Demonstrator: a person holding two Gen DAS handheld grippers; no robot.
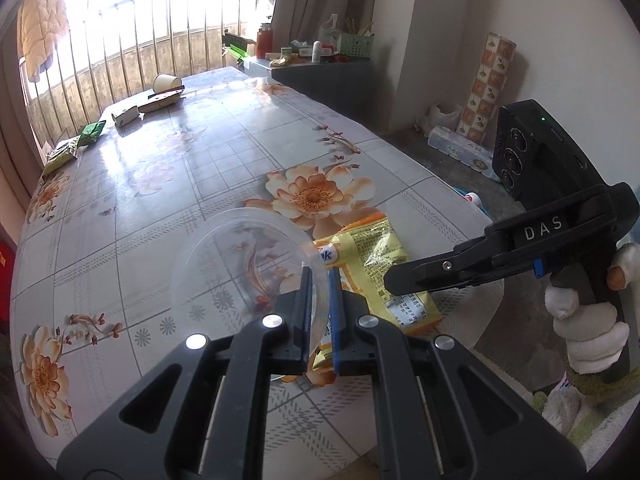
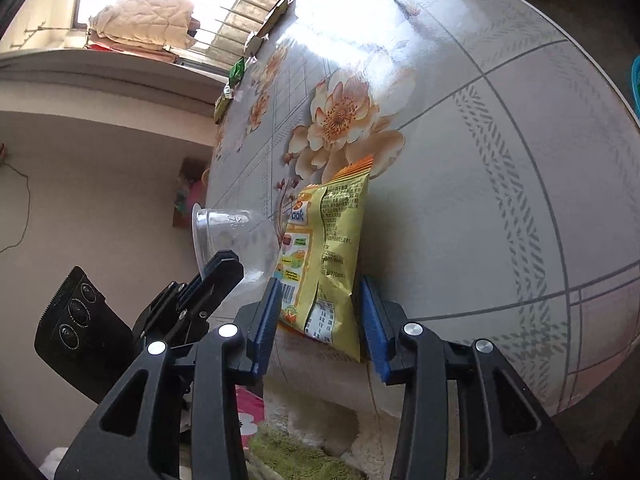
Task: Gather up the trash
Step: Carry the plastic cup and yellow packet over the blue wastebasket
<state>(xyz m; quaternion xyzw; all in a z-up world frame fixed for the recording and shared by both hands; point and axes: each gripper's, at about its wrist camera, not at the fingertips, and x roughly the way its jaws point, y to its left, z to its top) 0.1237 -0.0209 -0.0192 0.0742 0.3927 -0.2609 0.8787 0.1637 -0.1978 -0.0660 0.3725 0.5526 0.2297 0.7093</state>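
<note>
A clear plastic bowl [image 1: 240,256] is tipped up on the flowered table [image 1: 192,168], and my left gripper [image 1: 320,272] is shut on its near rim. Beside it on the right lies a yellow snack bag [image 1: 372,256]. My right gripper [image 1: 394,280], held by a white-gloved hand [image 1: 588,340], reaches the bag from the right. In the right wrist view the right gripper [image 2: 320,284] stands open, the near end of the bag [image 2: 332,232] between its blue pads [image 2: 266,320] without being squeezed. The left gripper [image 2: 224,264] and bowl [image 2: 236,236] show at left.
At the table's far end lie a paper cup [image 1: 167,82], a brown box [image 1: 162,100], a small white carton [image 1: 126,116] and green packets [image 1: 91,133]. A cluttered shelf [image 1: 316,56] stands beyond. The bag sits at the table's near edge [image 2: 320,372]; a pack of rolls [image 1: 460,148] lies on the floor.
</note>
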